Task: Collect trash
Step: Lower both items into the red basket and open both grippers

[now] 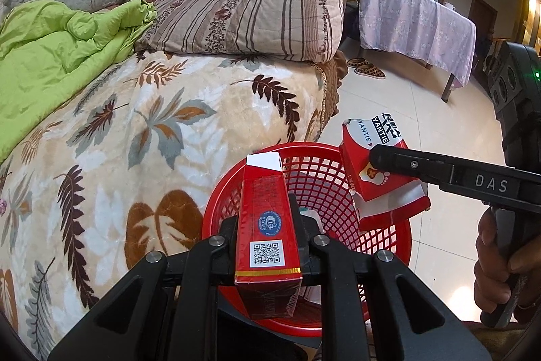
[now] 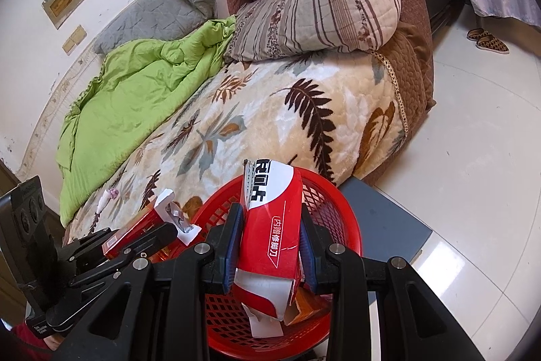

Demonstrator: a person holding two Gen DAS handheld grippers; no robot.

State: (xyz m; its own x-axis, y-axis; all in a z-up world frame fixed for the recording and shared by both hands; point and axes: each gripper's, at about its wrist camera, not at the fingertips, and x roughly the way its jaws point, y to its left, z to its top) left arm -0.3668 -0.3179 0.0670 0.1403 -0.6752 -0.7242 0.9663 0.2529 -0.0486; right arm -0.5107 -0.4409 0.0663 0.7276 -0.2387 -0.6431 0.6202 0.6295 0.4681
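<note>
My left gripper (image 1: 266,215) is shut on a red cigarette pack (image 1: 267,225) with a QR label, held over the near rim of a red mesh basket (image 1: 318,181). In the right wrist view that left gripper (image 2: 162,234) and its red pack (image 2: 135,234) show at the basket's left edge. My right gripper (image 2: 270,225) is shut on a torn red and white carton (image 2: 274,235) above the red basket (image 2: 341,219). The left wrist view shows the right gripper (image 1: 378,159) pinching that torn carton (image 1: 378,188) over the basket's far right rim. Scraps lie inside the basket.
The basket stands on a grey stool (image 2: 382,222) beside a bed with a leaf-print blanket (image 2: 270,110), a green quilt (image 2: 142,83) and a striped pillow (image 2: 314,2). A small pink and white wrapper (image 2: 108,197) lies on the blanket. A cloth-covered table (image 1: 416,22) and slippers (image 1: 367,68) are across the tiled floor.
</note>
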